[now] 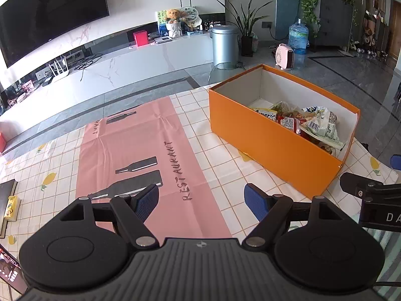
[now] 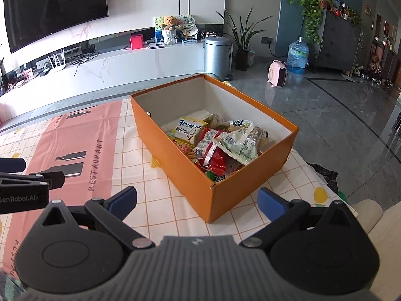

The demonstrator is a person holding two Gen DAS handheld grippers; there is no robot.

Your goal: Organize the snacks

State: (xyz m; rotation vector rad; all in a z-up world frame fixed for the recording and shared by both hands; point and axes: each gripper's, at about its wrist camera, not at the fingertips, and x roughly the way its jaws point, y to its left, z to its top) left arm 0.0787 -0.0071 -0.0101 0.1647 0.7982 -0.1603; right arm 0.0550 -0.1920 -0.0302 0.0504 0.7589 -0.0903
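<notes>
An orange box stands on the table's right side with several snack packets piled inside it. My left gripper hovers open over the pink mat, left of the box, with nothing between its blue pads. My right gripper is open too, held just in front of the box's near corner and empty. Each gripper's black body shows at the edge of the other's view.
A checked tablecloth with lemon prints covers the table. A book and a small yellow box lie at the left edge, with a phone below them. Beyond the table are a TV cabinet, a metal bin and grey floor.
</notes>
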